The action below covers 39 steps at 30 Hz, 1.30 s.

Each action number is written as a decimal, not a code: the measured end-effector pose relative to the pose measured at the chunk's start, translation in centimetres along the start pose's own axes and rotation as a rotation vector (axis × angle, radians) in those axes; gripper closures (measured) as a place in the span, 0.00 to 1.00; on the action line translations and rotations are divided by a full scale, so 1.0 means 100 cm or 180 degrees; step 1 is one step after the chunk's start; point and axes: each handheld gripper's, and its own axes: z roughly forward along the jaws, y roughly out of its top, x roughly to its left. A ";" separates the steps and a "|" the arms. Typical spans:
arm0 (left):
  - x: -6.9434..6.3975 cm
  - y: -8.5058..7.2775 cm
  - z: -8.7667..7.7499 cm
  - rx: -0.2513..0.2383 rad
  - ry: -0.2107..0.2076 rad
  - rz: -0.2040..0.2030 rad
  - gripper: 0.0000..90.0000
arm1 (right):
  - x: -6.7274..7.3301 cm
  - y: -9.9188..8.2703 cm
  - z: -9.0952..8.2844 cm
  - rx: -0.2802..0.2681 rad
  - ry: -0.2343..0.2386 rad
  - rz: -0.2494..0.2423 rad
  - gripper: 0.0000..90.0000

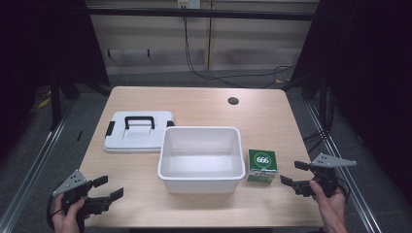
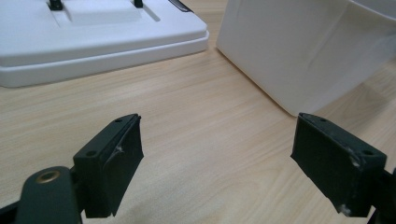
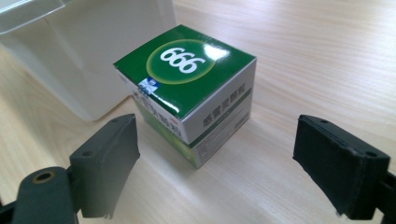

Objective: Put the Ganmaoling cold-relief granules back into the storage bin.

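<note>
A white open bin point(image 1: 201, 158) stands in the middle of the wooden table point(image 1: 194, 104), empty inside. Its white lid point(image 1: 138, 131) with a black handle lies flat to the bin's left. A green and white box marked 666 point(image 1: 262, 165) sits just right of the bin. My right gripper point(image 1: 294, 173) is open close to the right of this box point(image 3: 189, 88), which stands a little beyond the jaws. My left gripper point(image 1: 108, 189) is open near the table's front left corner, over bare wood point(image 2: 205, 140), with the bin wall point(image 2: 299, 51) and the lid point(image 2: 93, 42) ahead.
A round cable hole point(image 1: 233, 101) is in the table's far right part. Metal rails run along both sides of the table on the floor. Cables point(image 1: 228, 75) lie on the floor behind the table.
</note>
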 end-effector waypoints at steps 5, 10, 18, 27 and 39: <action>0.000 0.000 0.002 0.0027 -0.0009 0.0004 0.18 | 0.001 -0.001 -0.002 -0.0013 -0.0016 -0.0003 0.15; 0.000 0.000 0.002 0.0043 -0.0016 0.0008 0.18 | 0.001 -0.003 0.002 0.0141 -0.0031 -0.0077 0.15; -0.001 0.000 0.002 0.0044 -0.0007 0.0017 0.18 | 0.010 0.004 0.008 0.0214 0.0055 -0.0248 0.17; 0.000 -0.001 0.001 0.0053 -0.0003 0.0006 0.18 | 0.016 0.017 0.002 0.0238 -0.0001 -0.0459 0.19; 0.000 -0.001 0.002 0.0045 -0.0009 0.0004 0.18 | 0.028 0.052 0.009 0.0448 0.0086 -0.0879 0.18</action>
